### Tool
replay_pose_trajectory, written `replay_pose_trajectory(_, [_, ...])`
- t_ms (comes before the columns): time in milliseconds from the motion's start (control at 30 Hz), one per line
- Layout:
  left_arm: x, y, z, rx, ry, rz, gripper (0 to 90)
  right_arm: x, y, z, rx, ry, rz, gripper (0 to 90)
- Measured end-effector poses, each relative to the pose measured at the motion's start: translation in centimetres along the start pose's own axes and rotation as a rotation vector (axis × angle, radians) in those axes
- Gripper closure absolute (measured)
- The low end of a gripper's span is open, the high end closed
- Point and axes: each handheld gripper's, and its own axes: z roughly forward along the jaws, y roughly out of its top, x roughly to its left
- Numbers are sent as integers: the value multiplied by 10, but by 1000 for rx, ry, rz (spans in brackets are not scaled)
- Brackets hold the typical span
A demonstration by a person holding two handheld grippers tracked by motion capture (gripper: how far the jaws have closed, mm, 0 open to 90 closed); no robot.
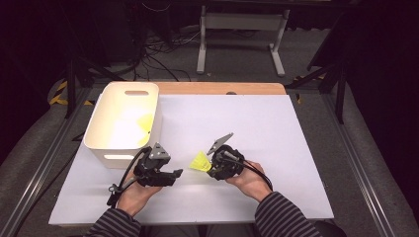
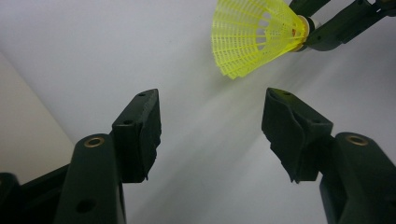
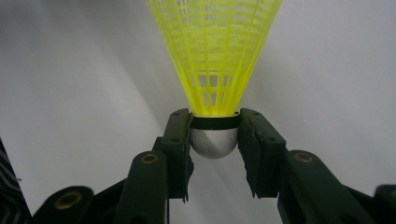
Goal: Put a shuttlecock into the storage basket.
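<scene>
- High view: a person in striped sleeves is holding a black two-jaw claw in each hand over the white counter (image 1: 296, 148), near its front edge.
- The right claw (image 1: 211, 168) is gripping a yellow plastic mesh shuttlecock (image 1: 200, 162), whose skirt is pointing left toward the left claw (image 1: 177, 173).
- The two claws are sitting near each other, apart, with the shuttlecock between them.
- A white rectangular plastic bin (image 1: 109, 148) is standing on the counter's left side, just beyond the left claw, with a yellow patch showing inside it.
- Right gripper view: the jaws are clamping the shuttlecock (image 3: 215, 56) at its rounded white cap, the skirt flaring away from the right claw (image 3: 215, 135).
- Left gripper view: the left claw (image 2: 212, 128) is holding its jaws wide apart with nothing between them; the shuttlecock (image 2: 254, 35) is hanging ahead, above the counter (image 2: 93, 56).
</scene>
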Motion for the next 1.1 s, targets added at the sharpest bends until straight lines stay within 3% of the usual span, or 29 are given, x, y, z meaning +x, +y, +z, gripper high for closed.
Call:
replay_pose_trajectory(400, [-4, 5, 8, 27, -39, 36, 481, 7, 10, 4, 5, 10, -29, 650])
replay_pose_trajectory(933, [-5, 6, 12, 48, -80, 85, 731, 15, 20, 10, 8, 32, -57, 650])
replay_pose_trajectory(1100, [-6, 6, 13, 55, -73, 101, 774, 14, 21, 11, 13, 34, -58, 650])
